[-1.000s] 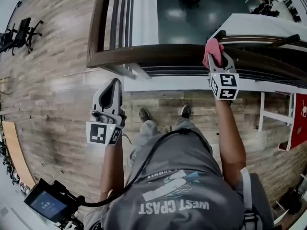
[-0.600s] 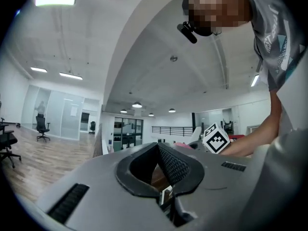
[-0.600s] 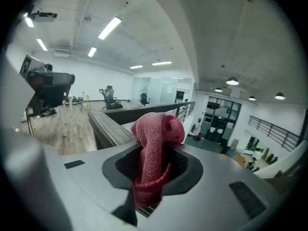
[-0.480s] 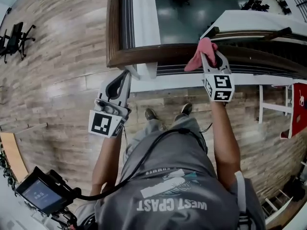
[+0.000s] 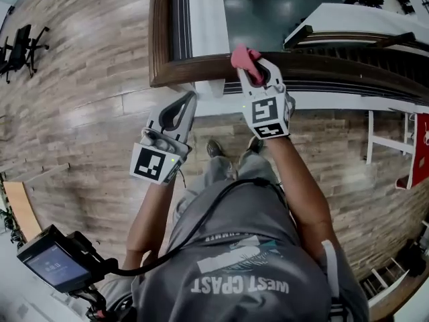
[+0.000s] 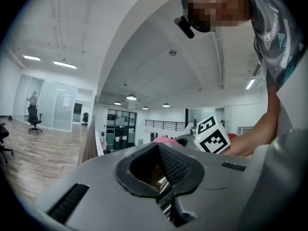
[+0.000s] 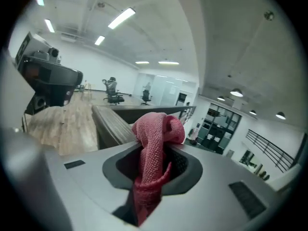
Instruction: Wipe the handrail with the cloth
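The dark wooden handrail (image 5: 335, 69) runs across the head view and turns away at a corner (image 5: 159, 59) on the left. My right gripper (image 5: 255, 69) is shut on a pink cloth (image 5: 242, 55), which rests on top of the rail just right of that corner. In the right gripper view the cloth (image 7: 153, 143) bunches up out of the jaws, and the handrail (image 7: 111, 125) lies behind it. My left gripper (image 5: 187, 100) is shut and holds nothing; its tip hangs just below the rail near the corner. From the left gripper view the pink cloth (image 6: 166, 139) peeks over its body.
Beyond the rail is a drop to a dark lower floor (image 5: 268, 12). A white ledge (image 5: 348, 102) runs under the rail. Wood flooring (image 5: 80, 113) spreads to the left, with an office chair (image 5: 23, 45) far left. A white frame (image 5: 385, 149) stands right. A screen device (image 5: 50, 265) hangs low left.
My right gripper has slid left along the handrail with the cloth, toward the corner. My left gripper has come up and forward, closer to the rail.
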Demonstrator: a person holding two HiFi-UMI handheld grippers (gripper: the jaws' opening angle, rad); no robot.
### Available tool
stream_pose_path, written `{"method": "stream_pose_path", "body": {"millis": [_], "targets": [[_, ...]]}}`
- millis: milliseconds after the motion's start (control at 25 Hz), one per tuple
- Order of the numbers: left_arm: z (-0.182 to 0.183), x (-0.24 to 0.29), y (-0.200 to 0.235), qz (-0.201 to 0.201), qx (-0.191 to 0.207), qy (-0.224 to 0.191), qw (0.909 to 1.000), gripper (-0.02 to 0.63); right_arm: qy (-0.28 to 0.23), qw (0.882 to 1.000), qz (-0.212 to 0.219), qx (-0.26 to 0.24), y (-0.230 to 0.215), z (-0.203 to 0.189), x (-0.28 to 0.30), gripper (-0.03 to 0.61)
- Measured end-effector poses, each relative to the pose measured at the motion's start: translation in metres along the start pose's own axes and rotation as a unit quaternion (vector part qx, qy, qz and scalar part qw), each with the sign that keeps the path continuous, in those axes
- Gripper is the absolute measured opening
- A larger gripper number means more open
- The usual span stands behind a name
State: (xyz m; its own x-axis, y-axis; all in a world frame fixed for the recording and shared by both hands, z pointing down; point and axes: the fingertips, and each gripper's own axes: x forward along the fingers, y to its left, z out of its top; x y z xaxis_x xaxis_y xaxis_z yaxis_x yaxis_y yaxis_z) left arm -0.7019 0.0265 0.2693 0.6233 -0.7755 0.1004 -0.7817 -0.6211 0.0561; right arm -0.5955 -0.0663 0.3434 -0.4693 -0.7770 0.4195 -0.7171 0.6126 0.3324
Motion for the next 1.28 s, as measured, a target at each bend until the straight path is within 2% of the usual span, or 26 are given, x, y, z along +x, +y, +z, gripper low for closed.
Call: {"method": "stream_pose_path", "body": {"millis": [80, 160, 200, 280, 400, 520, 640, 760, 920, 960, 1040, 1160, 1240, 1280], "targets": [[0.0, 0.004, -0.003, -0.003, -0.001, -0.001, 1.0, 0.006, -0.002, 0.998, 0.062, -0.024, 0.043, 0.021, 0.009, 0.08], [0.003, 0.005, -0.01, -0.002, -0.001, -0.007, 1.0, 0.006, -0.017, 0.991, 0.132, -0.03, 0.081, 0.032, -0.001, 0.081], [0.005, 0.005, -0.012, -0.002, 0.001, -0.011, 0.9999, 0.006, -0.032, 0.987, 0.152, -0.032, 0.094, 0.032, -0.012, 0.081], [0.001, -0.001, -0.012, 0.005, -0.004, -0.004, 1.0, 0.006, -0.049, 0.986, 0.157, -0.026, 0.108, 0.012, -0.037, 0.081], [-0.015, -0.021, -0.001, 0.024, -0.012, 0.018, 0.9995, 0.006, -0.014, 0.994, 0.108, 0.027, 0.104, -0.066, -0.051, 0.081], [-0.036, -0.033, 0.005, 0.025, -0.006, 0.032, 0.9991, 0.006, 0.028, 0.996, 0.044, 0.077, 0.071, -0.137, -0.015, 0.081], [-0.055, -0.039, 0.003, 0.028, -0.005, 0.05, 0.9984, 0.006, 0.021, 0.996, 0.023, 0.086, 0.056, -0.156, 0.041, 0.081], [-0.069, -0.049, 0.002, 0.034, -0.002, 0.067, 0.9972, 0.006, 0.009, 0.996, 0.04, 0.076, 0.084, -0.174, 0.09, 0.081], [-0.085, -0.053, -0.001, 0.03, -0.001, 0.081, 0.9963, 0.006, -0.002, 0.998, 0.031, 0.05, 0.089, -0.21, 0.104, 0.081], [-0.087, -0.054, 0.0, 0.028, -0.001, 0.083, 0.9962, 0.006, -0.001, 0.999, 0.017, 0.048, 0.079, -0.217, 0.099, 0.081], [-0.09, -0.054, 0.001, 0.027, -0.004, 0.082, 0.9962, 0.006, 0.011, 0.997, -0.04, 0.072, 0.041, -0.242, 0.082, 0.081], [-0.092, -0.055, -0.001, 0.025, -0.013, 0.079, 0.9965, 0.006, 0.051, 0.987, -0.123, 0.087, -0.024, -0.286, 0.045, 0.081], [-0.092, -0.054, -0.002, 0.023, -0.019, 0.077, 0.9966, 0.006, 0.068, 0.983, -0.144, 0.089, -0.046, -0.293, 0.033, 0.081], [-0.093, -0.052, -0.003, 0.021, -0.02, 0.077, 0.9966, 0.006, 0.063, 0.984, -0.139, 0.09, -0.045, -0.286, 0.034, 0.081]]}}
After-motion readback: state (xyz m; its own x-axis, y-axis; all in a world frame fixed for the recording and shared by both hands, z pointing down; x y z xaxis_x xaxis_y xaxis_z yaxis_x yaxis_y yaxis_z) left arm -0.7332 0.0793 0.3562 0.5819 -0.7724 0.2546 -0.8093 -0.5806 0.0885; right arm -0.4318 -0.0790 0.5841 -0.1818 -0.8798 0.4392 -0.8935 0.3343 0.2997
